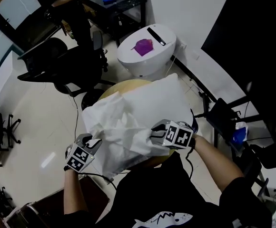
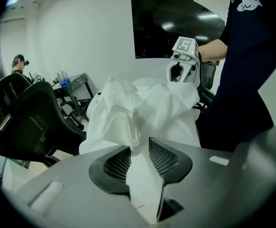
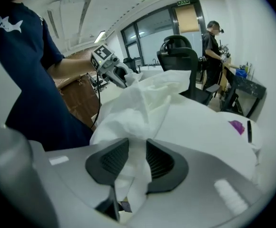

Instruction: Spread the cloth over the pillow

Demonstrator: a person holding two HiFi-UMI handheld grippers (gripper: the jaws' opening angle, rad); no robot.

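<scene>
Left gripper [image 1: 93, 141] pinches the cloth [image 1: 121, 127] at its near-left edge; right gripper [image 1: 155, 130] clamps a bunch, near right. It's crumpled over the pillow [image 1: 173, 95], near half only. The far end is bare, so most spreading remains.

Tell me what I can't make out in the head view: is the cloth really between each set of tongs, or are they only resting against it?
Observer: In the left gripper view, the left tongs have the cloth bunched between the two pads. It fills the gap and touches both.
Operator: And the right side?
Observer: The right gripper view shows the right tongs closed on a bunch of cloth in the same way, with a tail of it hanging down below the pads.
</scene>
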